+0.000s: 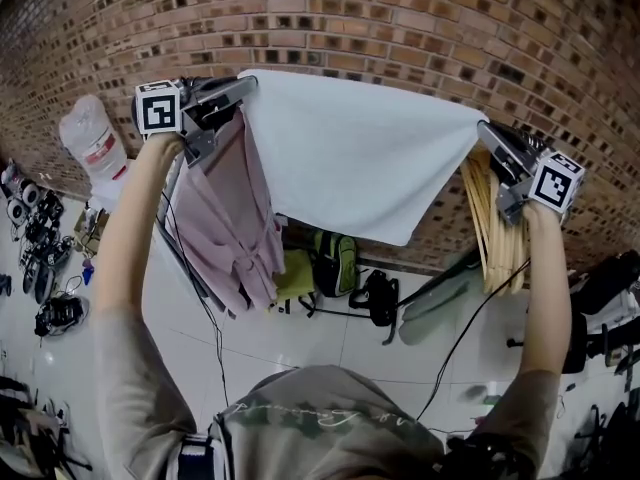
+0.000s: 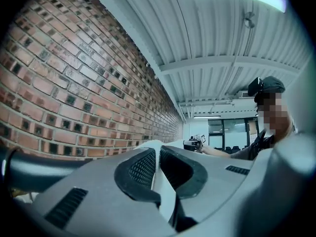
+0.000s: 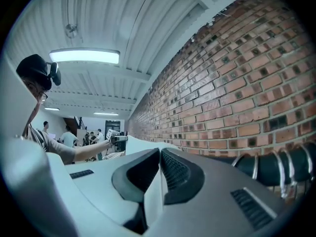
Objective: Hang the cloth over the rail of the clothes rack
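A white cloth [image 1: 355, 148] is stretched wide between my two grippers, held high in front of a brick wall. My left gripper [image 1: 245, 83] is shut on the cloth's left top corner, and the white fabric [image 2: 157, 174] shows pinched between its pads. My right gripper [image 1: 483, 128] is shut on the right top corner, with the cloth [image 3: 152, 186] clamped between its jaws. The rack's dark rail [image 3: 276, 164] runs just right of the right gripper, carrying hanger hooks, and it shows as a dark bar [image 2: 29, 169] at the left gripper's lower left. The cloth's lower edge hangs free.
A pink garment [image 1: 235, 218] hangs from the rack below my left gripper. A bunch of wooden hangers [image 1: 495, 223] hangs below my right gripper. Green and black bags [image 1: 335, 263] lie on the tiled floor by the wall. A white sack [image 1: 92, 143] stands at the left.
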`<state>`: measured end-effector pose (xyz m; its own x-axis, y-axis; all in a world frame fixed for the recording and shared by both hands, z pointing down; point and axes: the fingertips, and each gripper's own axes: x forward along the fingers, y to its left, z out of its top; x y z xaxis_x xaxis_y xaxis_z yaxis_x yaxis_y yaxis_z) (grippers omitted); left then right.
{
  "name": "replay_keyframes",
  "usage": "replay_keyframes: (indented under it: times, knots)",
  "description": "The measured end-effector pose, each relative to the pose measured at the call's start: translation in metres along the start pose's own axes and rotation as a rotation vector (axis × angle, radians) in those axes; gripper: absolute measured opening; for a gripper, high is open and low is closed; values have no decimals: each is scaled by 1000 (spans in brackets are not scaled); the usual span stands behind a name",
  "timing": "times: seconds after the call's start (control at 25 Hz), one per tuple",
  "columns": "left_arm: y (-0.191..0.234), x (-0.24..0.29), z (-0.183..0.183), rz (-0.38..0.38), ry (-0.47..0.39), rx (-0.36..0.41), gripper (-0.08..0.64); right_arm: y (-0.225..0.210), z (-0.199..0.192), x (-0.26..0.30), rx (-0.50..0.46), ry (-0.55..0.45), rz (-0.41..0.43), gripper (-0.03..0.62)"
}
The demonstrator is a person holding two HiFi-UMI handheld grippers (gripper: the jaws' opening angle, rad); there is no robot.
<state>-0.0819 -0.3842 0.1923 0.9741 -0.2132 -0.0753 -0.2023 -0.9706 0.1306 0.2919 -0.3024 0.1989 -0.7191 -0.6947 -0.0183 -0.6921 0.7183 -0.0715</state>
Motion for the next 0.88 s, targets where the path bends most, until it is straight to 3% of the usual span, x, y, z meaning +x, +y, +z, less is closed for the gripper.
replay_keyframes:
  times: [0.28, 0.56, 0.64, 0.88]
  knots:
    - [0, -1, -10, 3, 9, 20, 23, 0, -5, 0, 8, -12, 23, 24]
    - [-1, -2, -18, 17, 16, 21, 52, -2, -12, -8, 28, -3, -18, 28]
    - [-1, -4, -21, 19, 4, 21, 77, -1, -19, -8, 30, 12, -3, 82]
    - [6, -6, -33, 10, -32, -18, 100, 4, -47, -3, -36, 115, -22, 86]
